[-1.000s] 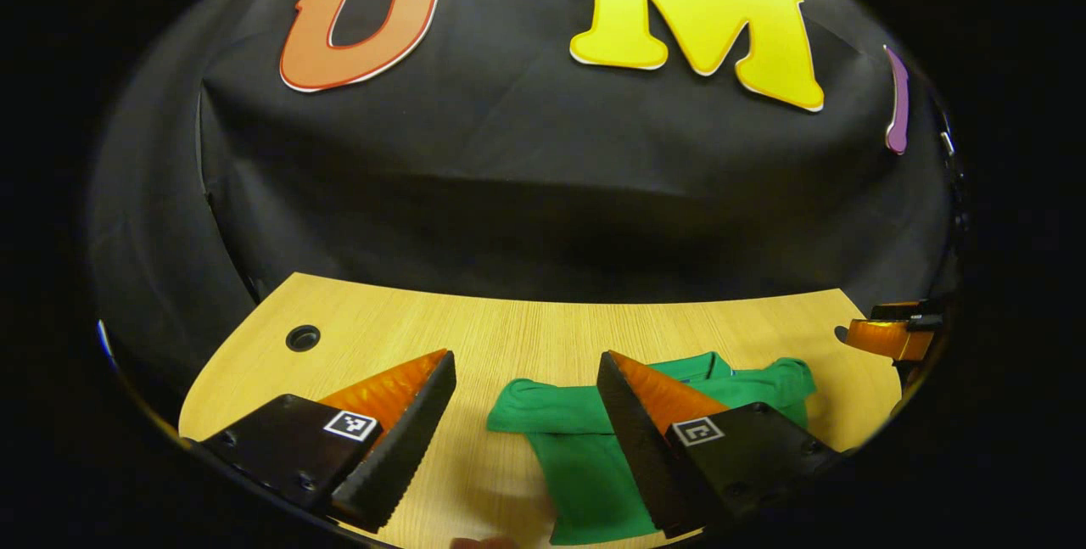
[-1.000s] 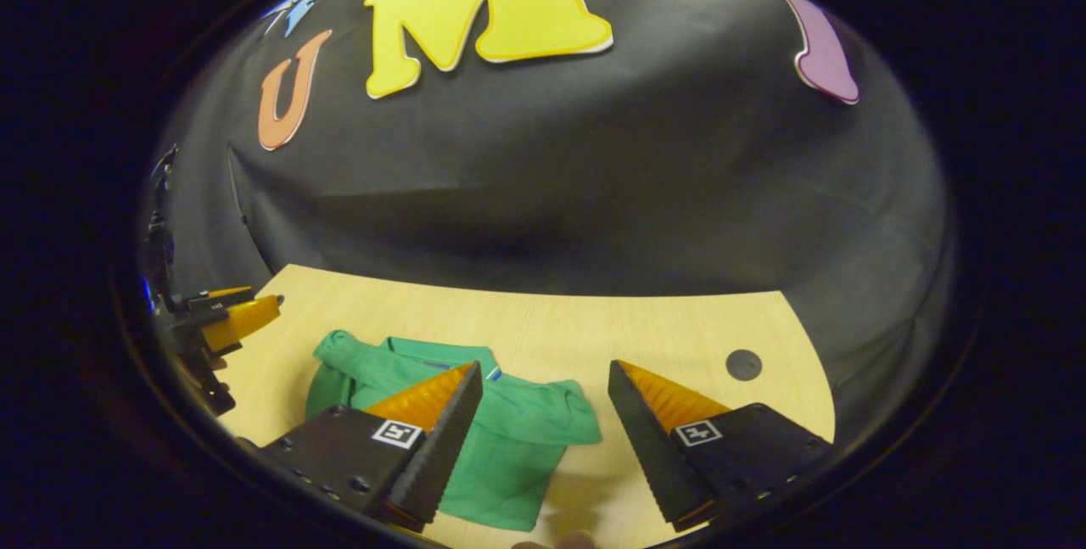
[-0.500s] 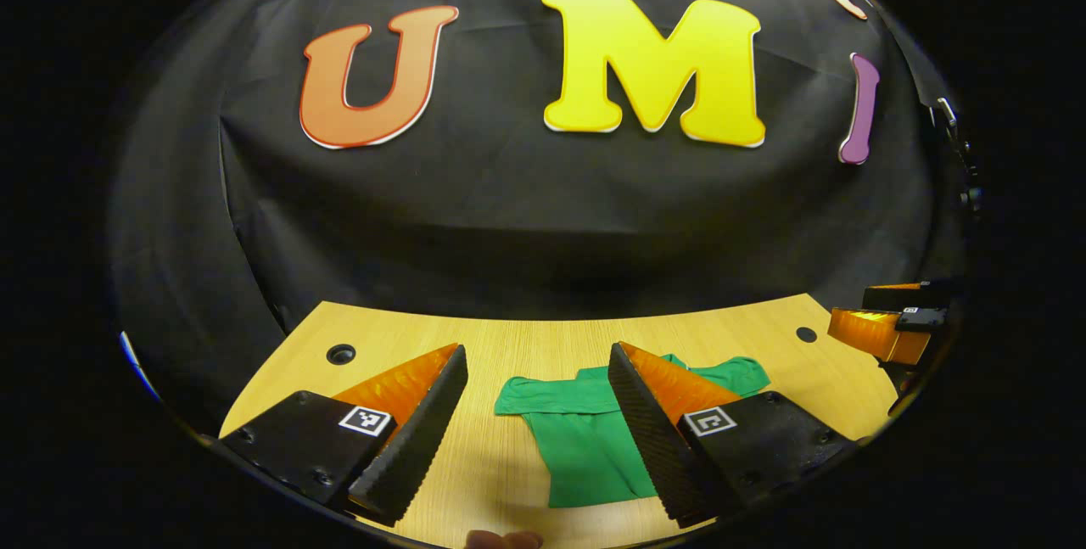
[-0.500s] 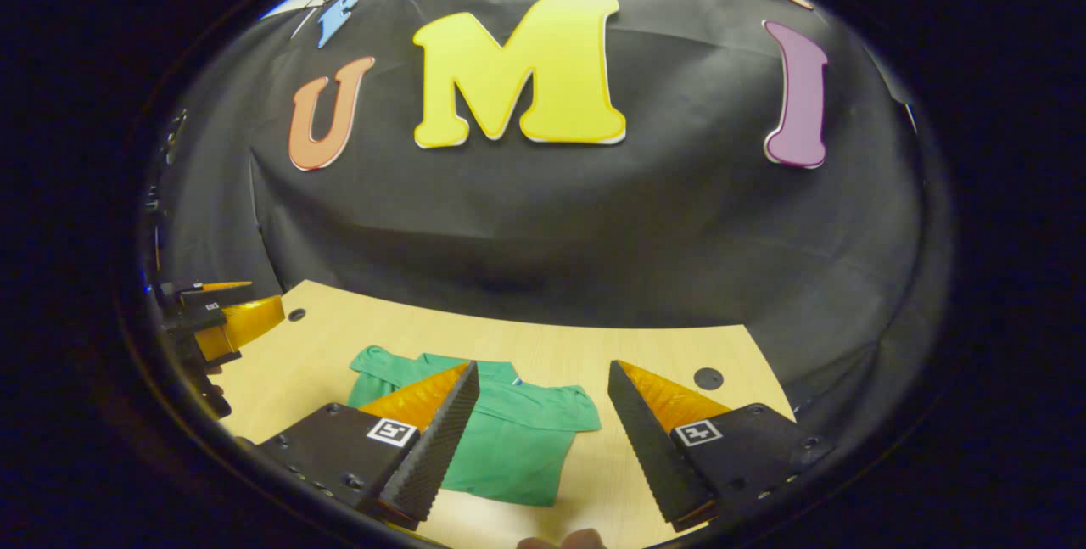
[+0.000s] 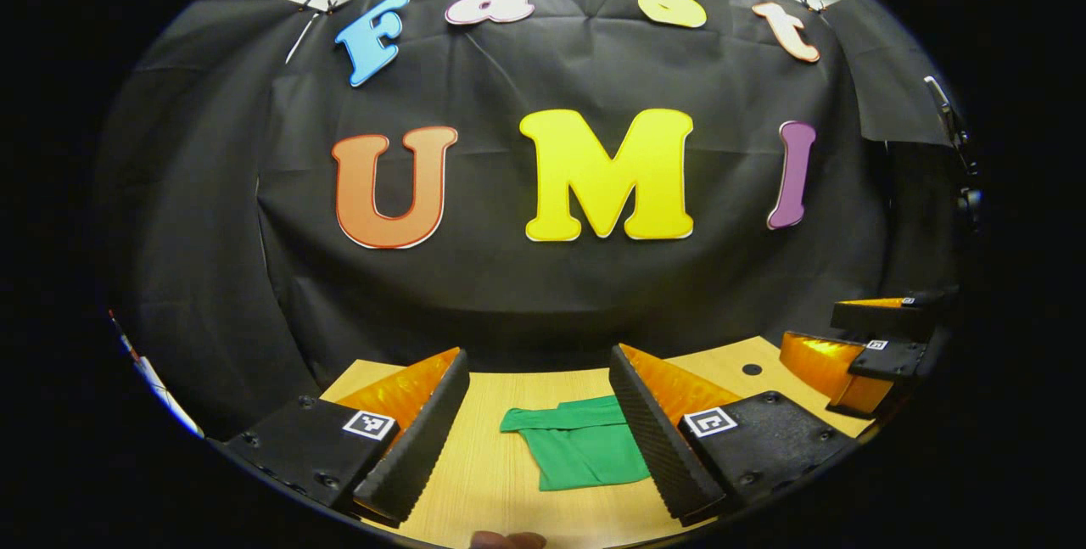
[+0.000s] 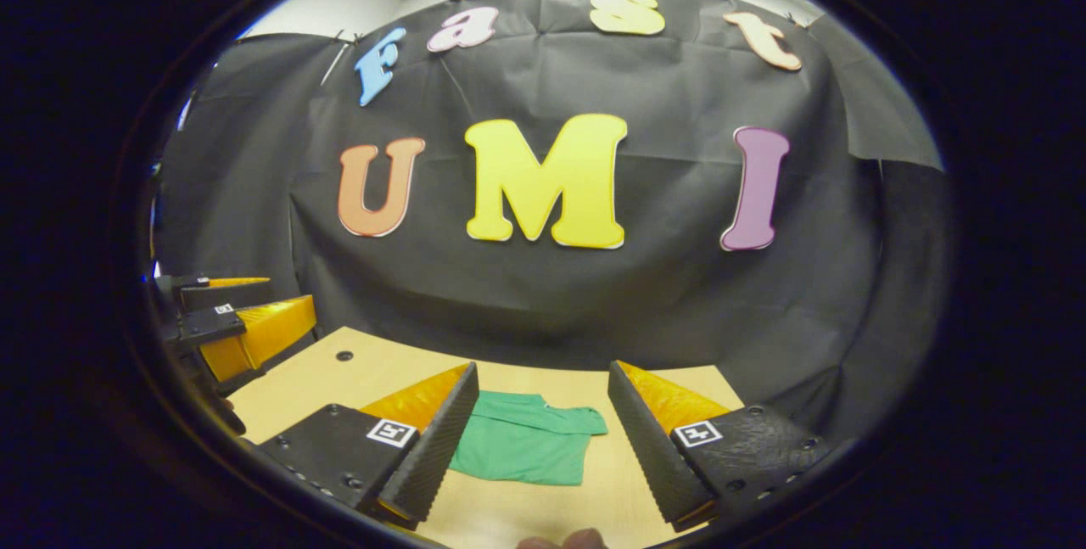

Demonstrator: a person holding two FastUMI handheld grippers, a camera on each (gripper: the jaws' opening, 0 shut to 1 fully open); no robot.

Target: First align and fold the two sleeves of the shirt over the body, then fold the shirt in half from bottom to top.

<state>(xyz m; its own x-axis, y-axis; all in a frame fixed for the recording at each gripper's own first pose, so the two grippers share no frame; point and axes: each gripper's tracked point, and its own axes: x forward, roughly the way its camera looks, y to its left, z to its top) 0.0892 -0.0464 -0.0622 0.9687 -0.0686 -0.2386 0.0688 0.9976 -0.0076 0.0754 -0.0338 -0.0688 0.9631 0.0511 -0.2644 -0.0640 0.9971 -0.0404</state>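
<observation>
A green shirt (image 5: pixel 579 450) lies flat on the wooden tabletop (image 5: pixel 492 481), spread out with its short sleeves still reaching out to either side, so by my judgement no fold has been made yet and the sleeve step is the one in hand. The left hand-held gripper (image 5: pixel 538 434) hangs above the near edge of the tabletop with its jaws wide apart and nothing between them; in its view the shirt sits just past the fingertips, partly hidden behind the right-hand finger. The right hand-held gripper (image 6: pixel 543 439) is likewise spread wide and empty, with the shirt (image 6: pixel 519 448) showing in the gap between its fingers and well short of touching them. Each gripper also appears at the edge of the other's view, off to the side of the shirt. The next move, as I read it, calls for both grippers to come down to the tabletop, each pinching a sleeve end and carrying it inward over the body.
</observation>
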